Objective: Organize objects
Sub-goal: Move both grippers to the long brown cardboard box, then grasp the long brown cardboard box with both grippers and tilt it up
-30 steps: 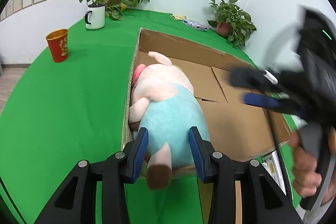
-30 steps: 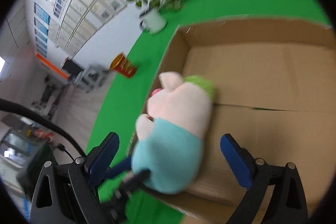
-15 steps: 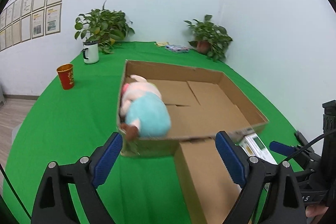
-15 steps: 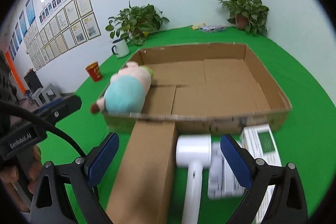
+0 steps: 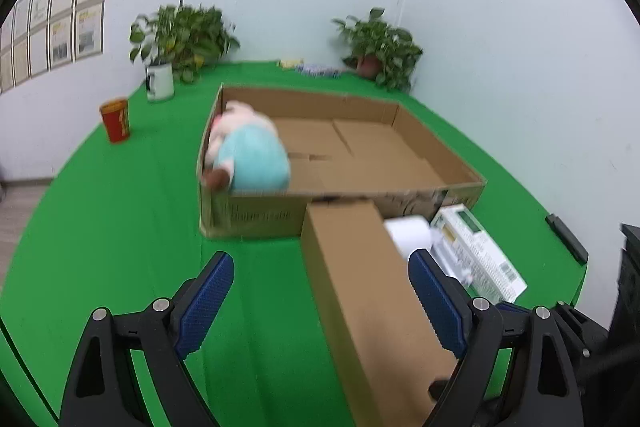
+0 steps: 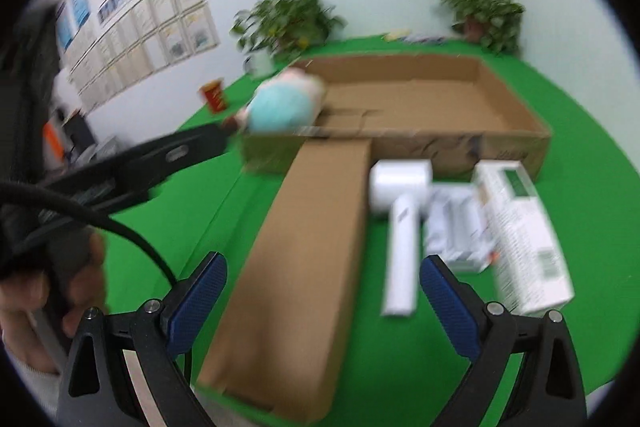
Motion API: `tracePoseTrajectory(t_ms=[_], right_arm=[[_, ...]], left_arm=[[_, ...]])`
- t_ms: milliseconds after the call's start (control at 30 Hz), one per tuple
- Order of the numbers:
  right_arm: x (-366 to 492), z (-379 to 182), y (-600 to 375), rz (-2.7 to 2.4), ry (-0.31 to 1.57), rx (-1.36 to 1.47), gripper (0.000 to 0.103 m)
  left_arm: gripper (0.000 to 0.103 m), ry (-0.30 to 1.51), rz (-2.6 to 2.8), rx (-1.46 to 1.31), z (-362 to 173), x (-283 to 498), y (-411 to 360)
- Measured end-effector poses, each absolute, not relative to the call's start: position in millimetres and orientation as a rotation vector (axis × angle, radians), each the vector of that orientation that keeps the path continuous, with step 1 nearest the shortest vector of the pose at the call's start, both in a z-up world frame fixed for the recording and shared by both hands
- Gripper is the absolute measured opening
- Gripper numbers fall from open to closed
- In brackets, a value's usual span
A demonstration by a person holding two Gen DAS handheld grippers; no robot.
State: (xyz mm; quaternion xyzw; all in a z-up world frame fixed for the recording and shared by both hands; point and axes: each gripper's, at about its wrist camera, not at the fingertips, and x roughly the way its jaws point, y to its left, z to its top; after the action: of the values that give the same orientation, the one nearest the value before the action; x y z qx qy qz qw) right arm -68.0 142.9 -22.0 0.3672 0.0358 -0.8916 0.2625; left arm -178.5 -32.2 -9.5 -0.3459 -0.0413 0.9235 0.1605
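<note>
A pink and light-blue plush pig [image 5: 248, 157] lies in the near left corner of a wide, shallow cardboard box [image 5: 432, 147]; both show in the right wrist view too, the pig [image 6: 284, 105] and the box [image 6: 516, 111]. A long closed brown carton [image 5: 368, 291] [image 6: 304, 259] lies on the green table in front of the box. Beside it lie a white hammer-shaped device [image 6: 400, 227], a white packet [image 6: 456, 231] and a white and green box [image 6: 524, 231]. My left gripper [image 5: 320, 291] is open and empty above the carton. My right gripper [image 6: 322, 301] is open and empty above the carton's near part.
A red cup [image 5: 116, 121], a white mug [image 5: 160, 87] and two potted plants [image 5: 184, 35] [image 5: 380, 47] stand at the back of the green table. A black bar [image 5: 566, 239] lies at the right edge. The left gripper's body [image 6: 132, 163] crosses the right wrist view.
The left gripper let go of the plush pig, opened and pulled back from the box. The right gripper also pulled back, so the carton and white items came into view.
</note>
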Motion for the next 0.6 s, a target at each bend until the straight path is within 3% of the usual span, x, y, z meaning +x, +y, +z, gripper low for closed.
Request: tracePoseTrajectory(t_ms=[67, 200, 367, 500, 600], right_arm=[[-62, -28, 136, -2.424, 0.142, 0.999, 0.098], [-49, -45, 113, -2.405, 0.259, 1.029, 0.098], [-39, -59, 97, -2.443, 0.394, 1.035, 0.098], [-46, -61, 102, -2.466, 0.368, 1.059, 0.096], [-43, -64, 101, -2.464, 0.384, 1.053, 0.087]], left_arm=[[0.088, -0.144, 2.62, -1.032, -21, -181, -37], [0.073, -0.271, 2.499, -1.165, -50, -194, -44], [0.066, -0.362, 2.358, -1.239, -76, -201, -40], [0.066, -0.395, 2.277, -1.258, -84, -200, -37], [0.066, -0.414, 2.246, -1.272, -89, -201, -36]])
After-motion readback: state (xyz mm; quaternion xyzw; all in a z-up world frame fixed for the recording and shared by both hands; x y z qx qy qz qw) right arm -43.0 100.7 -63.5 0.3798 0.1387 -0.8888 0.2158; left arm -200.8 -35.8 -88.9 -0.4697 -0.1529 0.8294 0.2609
